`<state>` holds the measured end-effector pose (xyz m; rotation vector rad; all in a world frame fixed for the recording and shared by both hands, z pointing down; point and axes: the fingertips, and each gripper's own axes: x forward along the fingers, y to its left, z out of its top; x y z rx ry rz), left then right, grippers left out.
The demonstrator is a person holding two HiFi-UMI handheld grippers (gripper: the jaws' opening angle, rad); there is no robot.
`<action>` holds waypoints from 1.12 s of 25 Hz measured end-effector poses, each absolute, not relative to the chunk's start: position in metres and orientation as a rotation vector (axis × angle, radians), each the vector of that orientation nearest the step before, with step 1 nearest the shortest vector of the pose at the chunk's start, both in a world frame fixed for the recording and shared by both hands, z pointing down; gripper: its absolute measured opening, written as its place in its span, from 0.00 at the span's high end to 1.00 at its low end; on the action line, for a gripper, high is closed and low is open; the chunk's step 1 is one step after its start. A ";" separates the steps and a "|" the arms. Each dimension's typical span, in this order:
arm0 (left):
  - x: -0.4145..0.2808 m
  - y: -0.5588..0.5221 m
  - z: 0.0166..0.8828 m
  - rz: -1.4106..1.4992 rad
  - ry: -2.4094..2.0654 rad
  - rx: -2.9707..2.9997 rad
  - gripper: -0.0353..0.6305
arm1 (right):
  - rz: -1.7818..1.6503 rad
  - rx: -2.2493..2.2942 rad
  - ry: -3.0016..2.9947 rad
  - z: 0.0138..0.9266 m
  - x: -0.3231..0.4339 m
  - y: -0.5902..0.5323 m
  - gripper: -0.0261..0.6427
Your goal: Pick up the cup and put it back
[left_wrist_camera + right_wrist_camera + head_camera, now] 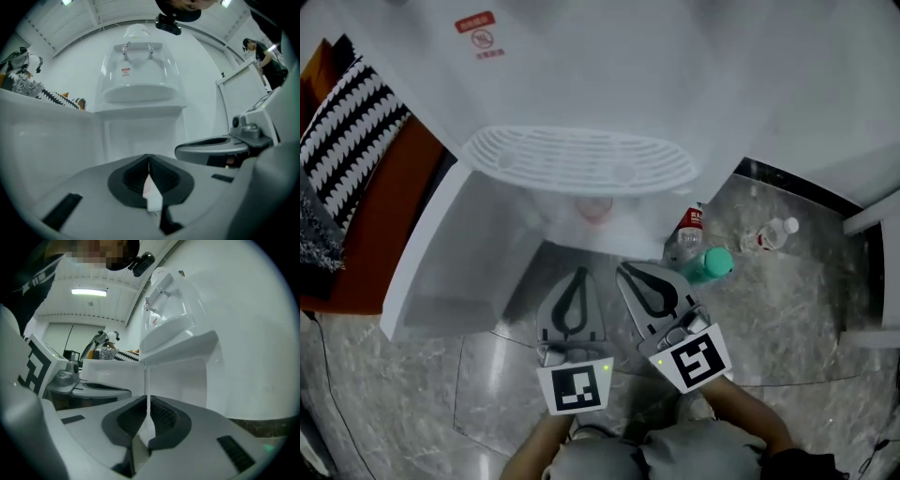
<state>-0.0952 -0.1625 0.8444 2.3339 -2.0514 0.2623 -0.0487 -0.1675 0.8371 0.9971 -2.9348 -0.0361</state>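
**A:** Where's the cup? Left gripper [578, 274] and right gripper [625, 270] both have their jaws pressed together with nothing in them.

**B:** Yeah, both empty. My best guess is the pinkish blob [593, 208] in the open cabinet [441, 272] under the dispenser's grille [581, 159]. It's too washed out to be sure. There's also a teal thing [709, 264] on the floor [787, 309] by the dispenser's right corner. Cup or bottle, can't tell.

Two tongs [579, 274] [625, 270], one white water dispenser [581, 94], three bottles [687, 230] [710, 264] [769, 234] on the floor, one striped cushion [352, 131].
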 end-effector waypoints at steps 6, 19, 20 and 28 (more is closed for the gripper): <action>-0.106 -0.155 0.858 0.279 -2.020 2.288 0.93 | 0.095 0.999 -2.886 0.860 -0.053 -0.173 0.73; -0.139 -0.154 0.861 0.172 -2.077 2.175 0.93 | 0.276 1.087 -2.864 0.914 -0.072 -0.226 0.42; -0.140 -0.154 0.861 0.167 -2.075 2.177 0.93 | 0.295 1.086 -2.849 0.921 -0.076 -0.234 0.40; -0.148 -0.150 0.874 0.162 -2.025 2.168 0.93 | 0.144 1.142 -2.730 0.949 -0.100 -0.285 0.38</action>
